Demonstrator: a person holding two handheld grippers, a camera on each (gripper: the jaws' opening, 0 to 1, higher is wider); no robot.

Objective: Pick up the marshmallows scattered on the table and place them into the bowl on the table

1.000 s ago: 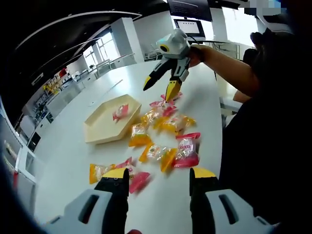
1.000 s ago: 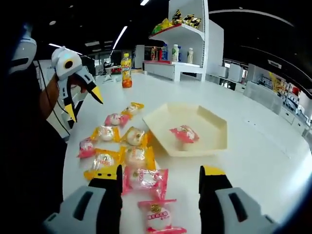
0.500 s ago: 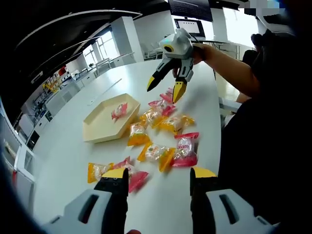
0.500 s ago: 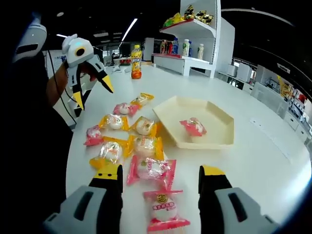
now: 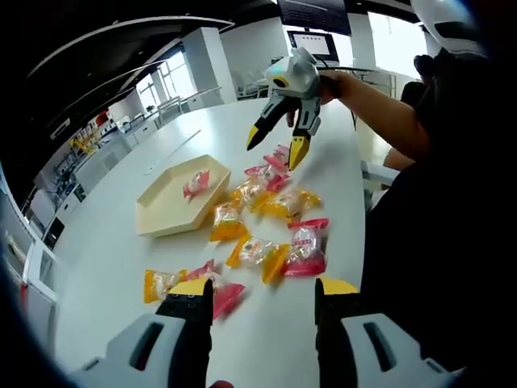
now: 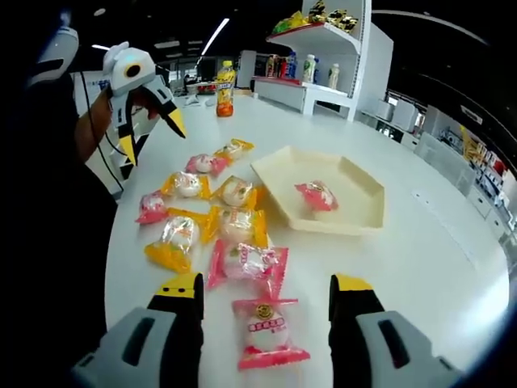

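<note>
Several marshmallows in yellow and pink wrappers (image 5: 262, 202) (image 6: 218, 218) lie scattered on the white table. A cream hexagonal bowl (image 5: 161, 218) (image 6: 359, 222) holds one pink-wrapped marshmallow (image 5: 196, 184) (image 6: 317, 196). My left gripper (image 5: 263, 291) is open above the table's near end, with a pink and a yellow packet (image 5: 218, 293) by its left jaw. My right gripper (image 6: 266, 287) is open, and a pink packet (image 6: 266, 333) lies below, between its jaws. Each gripper also appears open in the other's view: the right gripper (image 5: 275, 147) hovers above the far packets, and the left gripper (image 6: 152, 137) hangs over the table's edge.
A person's arm (image 5: 380, 109) holds the right gripper, and their dark body fills the table's side. An orange drink bottle (image 6: 224, 81) stands at the table's far end. White shelves with goods (image 6: 323, 52) stand beyond. The table (image 6: 436, 275) is bare past the bowl.
The right gripper has risen and drawn back a little, so the packets and bowl sit farther up its view. The left gripper has barely moved. No packet has shifted.
</note>
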